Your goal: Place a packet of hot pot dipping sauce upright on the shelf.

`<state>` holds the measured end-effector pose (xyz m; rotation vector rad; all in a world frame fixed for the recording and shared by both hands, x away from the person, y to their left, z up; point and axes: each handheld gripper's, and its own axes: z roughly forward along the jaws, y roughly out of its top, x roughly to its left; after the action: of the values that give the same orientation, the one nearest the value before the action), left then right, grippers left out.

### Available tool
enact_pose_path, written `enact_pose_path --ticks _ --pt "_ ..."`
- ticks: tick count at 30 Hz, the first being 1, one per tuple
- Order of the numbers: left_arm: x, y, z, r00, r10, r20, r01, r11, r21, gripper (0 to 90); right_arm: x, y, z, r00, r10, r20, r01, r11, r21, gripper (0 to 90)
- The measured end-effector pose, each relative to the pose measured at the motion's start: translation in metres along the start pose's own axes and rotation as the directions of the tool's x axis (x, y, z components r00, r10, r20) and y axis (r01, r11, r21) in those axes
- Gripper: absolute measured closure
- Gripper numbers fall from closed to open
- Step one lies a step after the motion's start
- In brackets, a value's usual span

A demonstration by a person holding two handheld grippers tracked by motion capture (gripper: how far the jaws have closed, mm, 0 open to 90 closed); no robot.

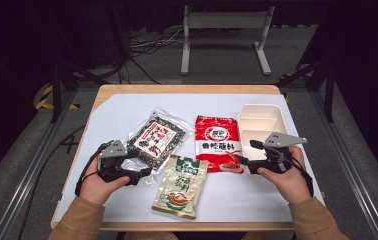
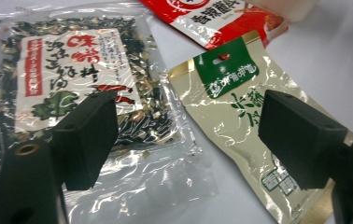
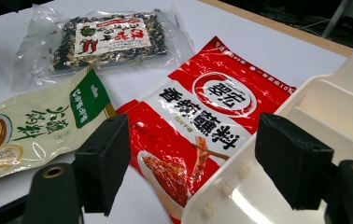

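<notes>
Right gripper view catches the cream tray's (image 3: 324, 100) rim between the spread right gripper (image 3: 202, 161), red seasoning packet (image 3: 198, 126) just beside. Left gripper (image 2: 184, 140), also spread and empty, hovers over the clear spice bag (image 2: 72, 93) and green-topped packet (image 2: 240, 116).

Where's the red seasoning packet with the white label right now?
In the high view the red seasoning packet with the white label lies flat at table centre-right, between the cream compartment tray and the clear bag of dark dried mix, just ahead of the open right gripper.

Three packets are lying on the worktop (image 1: 127, 112): spice bag (image 1: 156, 138) left, sauce pouch (image 1: 179, 186) nearest, seasoning packet (image 1: 218, 142) beside the tray (image 1: 263, 122).
</notes>
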<state>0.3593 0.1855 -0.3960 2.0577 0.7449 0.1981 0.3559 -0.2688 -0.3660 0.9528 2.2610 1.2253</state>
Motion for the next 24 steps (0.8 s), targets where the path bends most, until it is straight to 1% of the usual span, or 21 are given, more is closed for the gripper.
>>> enact_pose_path --ticks 1,4,7,9,14,17,18,19,20,21,22,24 --pt "-0.001 0.000 0.001 0.9999 -0.005 0.012 0.005 1.0000 0.002 21.8 0.000 0.000 0.000 1.0000 -0.004 -0.001 0.004 1.0000 0.000 27.6" --pt "-0.003 0.002 0.005 0.9996 0.004 0.027 -0.004 1.0000 0.002 21.9 0.001 0.000 0.000 1.0000 -0.006 -0.002 0.006 1.0000 0.000 27.5" --pt "-0.007 0.004 0.010 0.9994 0.006 0.035 -0.006 1.0000 0.005 21.8 0.001 0.000 0.001 0.9999 -0.010 -0.005 0.010 0.9999 0.002 27.5" --pt "-0.009 0.005 0.014 0.9991 0.016 0.040 -0.016 0.9999 0.003 21.6 0.002 0.000 0.001 0.9999 -0.013 -0.006 0.013 0.9999 0.003 27.5" --pt "-0.012 0.008 0.019 0.9985 0.025 0.049 -0.025 0.9997 0.000 21.3 0.003 0.001 0.002 0.9998 -0.020 -0.007 0.020 0.9998 0.005 27.3" --pt "-0.014 0.010 0.023 0.9977 0.025 0.064 -0.024 0.9997 -0.006 21.3 0.003 0.001 0.002 0.9998 -0.020 -0.008 0.020 0.9998 0.005 27.3" --pt "-0.014 0.010 0.024 0.9972 0.023 0.070 -0.023 0.9997 -0.009 21.3 0.003 0.001 0.002 0.9998 -0.020 -0.009 0.020 0.9998 0.005 27.3" --pt "-0.015 0.012 0.026 0.9964 0.035 0.078 -0.034 0.9994 -0.010 21.3 0.003 0.001 0.002 0.9998 -0.020 -0.010 0.020 0.9998 0.006 27.3" --pt "-0.016 0.012 0.028 0.9964 0.031 0.079 -0.030 0.9995 -0.011 21.3 0.003 0.001 0.002 0.9997 -0.020 -0.011 0.020 0.9998 0.006 27.3" --pt "-0.017 0.014 0.030 0.9957 0.035 0.086 -0.034 0.9993 -0.014 21.4 0.004 0.001 0.002 0.9997 -0.022 -0.011 0.022 0.9997 0.006 27.2" --pt "-0.016 0.015 0.034 0.9942 0.052 0.094 -0.051 0.9986 -0.015 21.3 0.004 0.001 0.002 0.9996 -0.024 -0.012 0.024 0.9997 0.006 27.3" --pt "-0.018 0.016 0.040 0.9930 0.050 0.107 -0.049 0.9987 -0.012 21.6 0.005 0.001 0.003 0.9995 -0.027 -0.015 0.027 0.9996 0.007 27.3"
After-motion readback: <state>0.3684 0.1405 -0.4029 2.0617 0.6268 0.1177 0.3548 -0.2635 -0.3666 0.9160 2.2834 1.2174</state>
